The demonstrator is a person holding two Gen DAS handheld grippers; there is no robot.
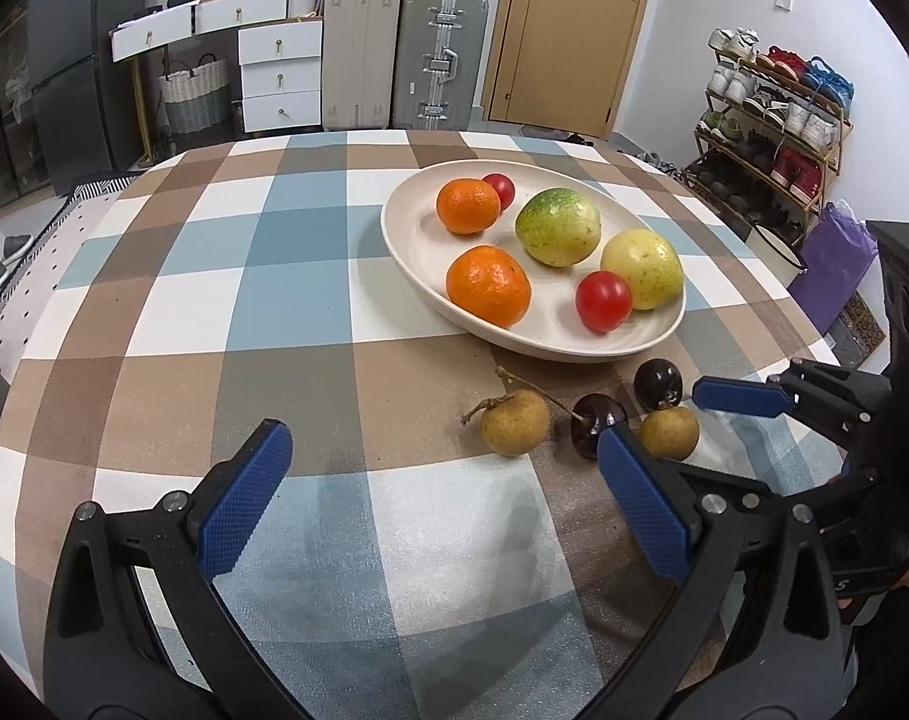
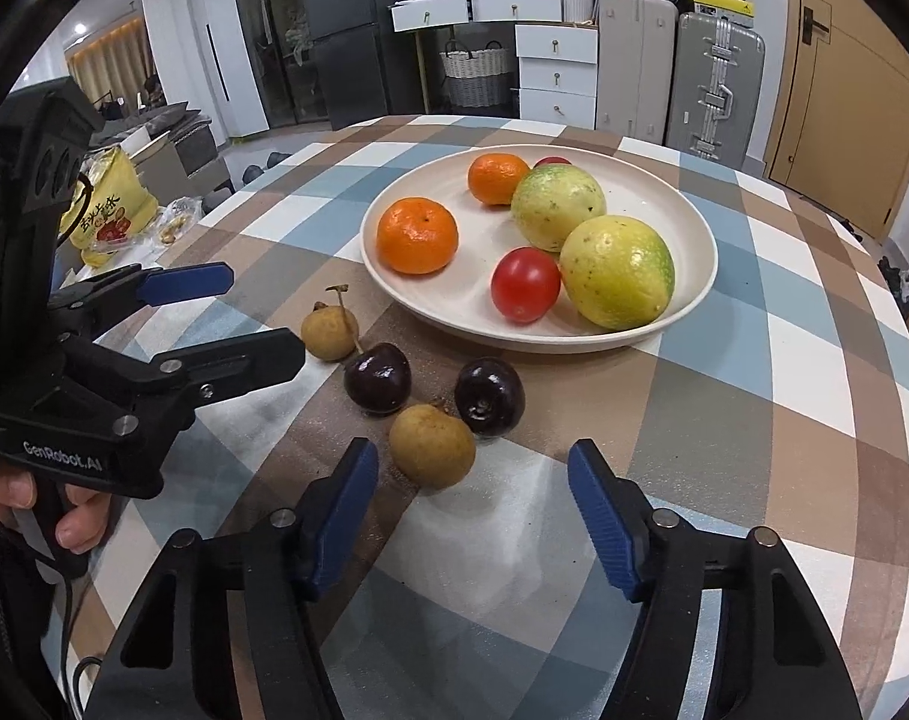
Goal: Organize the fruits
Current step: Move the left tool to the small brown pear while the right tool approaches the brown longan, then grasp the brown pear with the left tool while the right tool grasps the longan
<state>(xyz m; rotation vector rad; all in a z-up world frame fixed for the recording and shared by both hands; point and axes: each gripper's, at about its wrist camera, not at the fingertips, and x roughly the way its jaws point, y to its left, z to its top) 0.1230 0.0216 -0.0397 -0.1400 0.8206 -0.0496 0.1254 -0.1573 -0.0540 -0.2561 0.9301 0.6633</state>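
A cream plate (image 1: 406, 222) (image 2: 688, 294) holds two oranges (image 1: 488, 286), two green-yellow fruits (image 1: 557, 227) and two cherry tomatoes (image 1: 603, 300). On the cloth in front of it lie two longans (image 1: 515, 422) (image 2: 432, 445) and two dark cherries (image 1: 595, 423) (image 2: 489, 396). My left gripper (image 1: 445, 456) is open and empty, left of the loose fruit. My right gripper (image 2: 472, 471) is open, with the near longan just ahead between its fingertips, not gripped. Each gripper shows in the other's view, the right one (image 1: 748, 396) and the left one (image 2: 226, 312).
The round table has a checked cloth (image 1: 274, 300). Suitcases (image 1: 439, 54), white drawers (image 1: 280, 72) and a door (image 1: 565, 30) stand behind it. A shoe rack (image 1: 772, 126) is at the right. A yellow bag (image 2: 109, 213) lies beyond the table's left edge.
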